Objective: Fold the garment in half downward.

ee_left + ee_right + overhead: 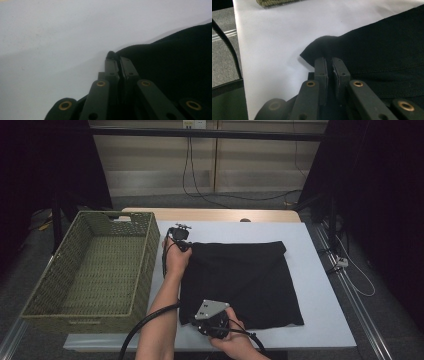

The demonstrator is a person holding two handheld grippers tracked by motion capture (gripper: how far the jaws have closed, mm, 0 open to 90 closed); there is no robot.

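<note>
A black cloth (242,282) lies spread flat on the pale table (320,285). My left gripper (183,245) sits at the cloth's far left corner, its jaws shut on that corner of the cloth (155,65); in the left gripper view the gripper (117,60) pinches the cloth edge right at its tips. My right gripper (212,322) rests at the near left corner, a grey plate on top. In the right gripper view the gripper (329,61) is shut on that cloth corner (324,46), which bunches up ahead of the jaws.
A woven green basket (145,265) stands to the left of the cloth, close beside my left forearm. Cables trail from both grippers toward the table's near edge. Bare table surface shows to the right of the cloth and beyond it.
</note>
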